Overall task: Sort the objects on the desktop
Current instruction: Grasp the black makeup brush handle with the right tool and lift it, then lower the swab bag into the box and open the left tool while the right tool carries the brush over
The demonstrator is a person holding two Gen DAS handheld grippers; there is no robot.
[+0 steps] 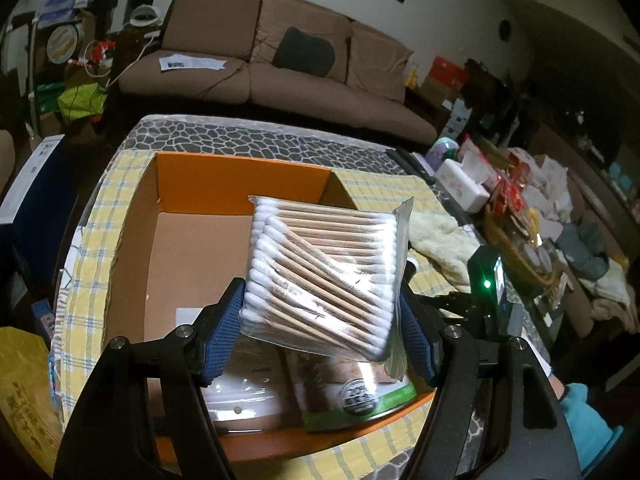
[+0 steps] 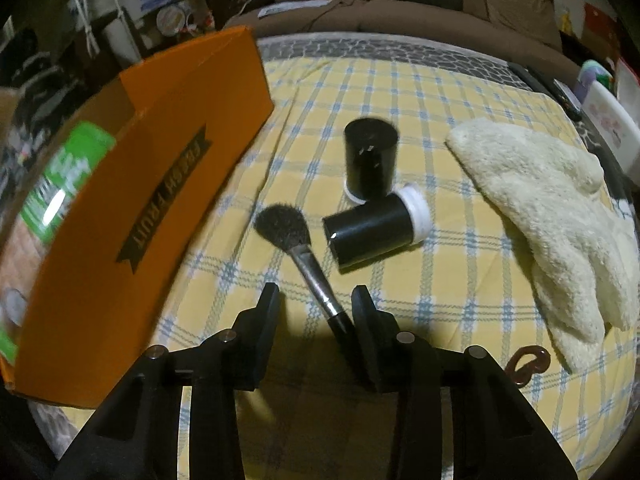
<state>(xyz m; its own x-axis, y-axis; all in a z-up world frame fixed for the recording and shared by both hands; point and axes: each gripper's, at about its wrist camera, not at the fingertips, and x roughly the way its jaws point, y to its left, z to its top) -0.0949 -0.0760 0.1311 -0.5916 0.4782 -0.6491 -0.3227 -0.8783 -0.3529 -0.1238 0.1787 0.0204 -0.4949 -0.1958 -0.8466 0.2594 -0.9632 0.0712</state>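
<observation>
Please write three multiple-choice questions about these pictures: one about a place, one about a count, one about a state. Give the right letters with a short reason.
1. Where is the makeup brush?
A. inside the orange box
B. on the checked cloth
C. on the sofa

2. How many black canisters are beside the brush?
A. one
B. two
C. four

3. What is the left hand-held gripper doing?
A. holding a pack of cotton swabs
B. standing empty
C. holding a towel

Answers:
1 B: it lies on the checked cloth, outside the orange box.
2 B: one upright canister, one lying canister.
3 A: the pack of cotton swabs sits between its pads.
</observation>
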